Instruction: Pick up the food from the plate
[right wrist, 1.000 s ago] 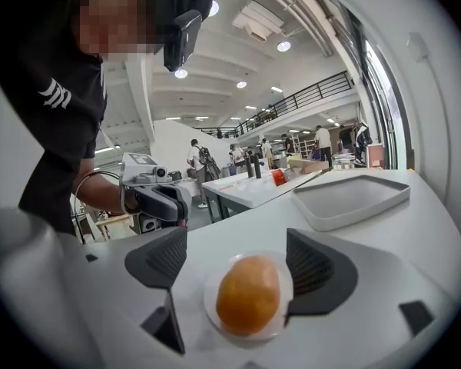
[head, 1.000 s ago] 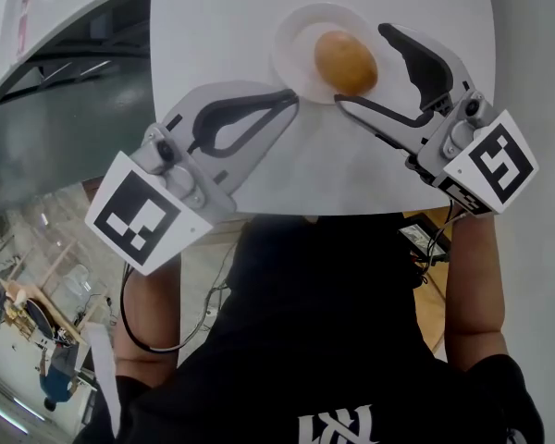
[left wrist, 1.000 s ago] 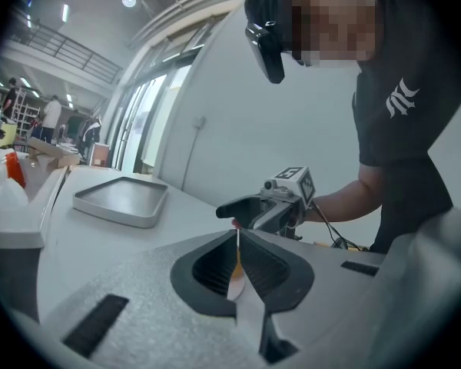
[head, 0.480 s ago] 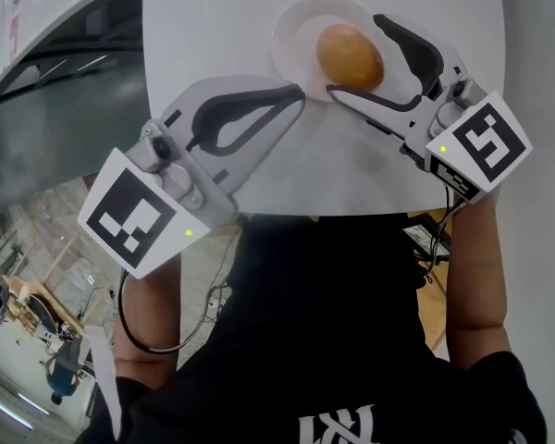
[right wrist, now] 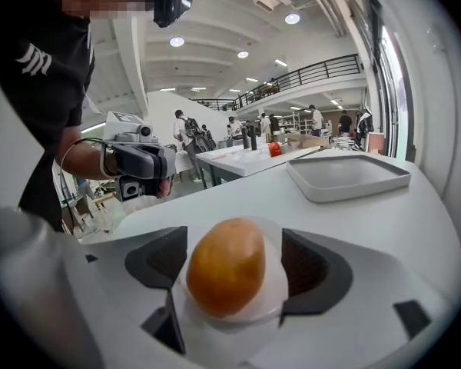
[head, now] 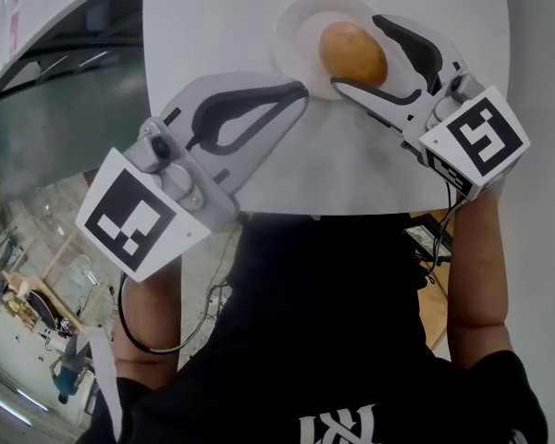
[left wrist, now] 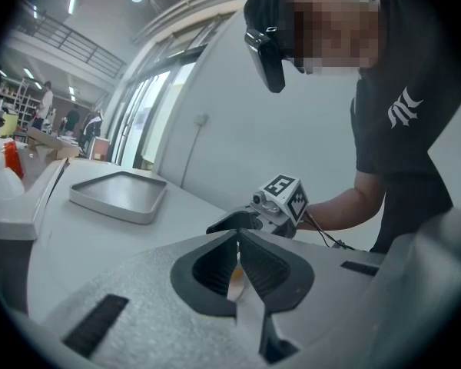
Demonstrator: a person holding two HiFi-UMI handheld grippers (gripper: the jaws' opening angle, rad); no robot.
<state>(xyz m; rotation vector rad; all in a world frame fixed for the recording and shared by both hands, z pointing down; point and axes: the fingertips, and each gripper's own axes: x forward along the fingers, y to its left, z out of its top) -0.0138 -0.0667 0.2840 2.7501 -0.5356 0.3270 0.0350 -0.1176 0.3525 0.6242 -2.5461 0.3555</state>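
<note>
A golden-brown bun (head: 352,54) lies on a small white plate (head: 301,21) at the far side of the white table (head: 213,17). My right gripper (head: 359,52) stands open with one jaw on each side of the bun, pads clear of it. In the right gripper view the bun (right wrist: 225,266) fills the gap between the dark pads (right wrist: 316,264), on the plate (right wrist: 275,292). My left gripper (head: 302,89) is shut and empty, its tips just left of the plate's near rim; its own view shows the pads (left wrist: 257,267) closed together.
A grey tray (right wrist: 346,175) sits farther along the table, also seen as the tray (left wrist: 119,194) in the left gripper view. The table's near edge runs just below both grippers. Other tables and people stand in the hall behind.
My right gripper has moved forward and left, so its jaws now stand on either side of the bun. The left gripper has barely shifted.
</note>
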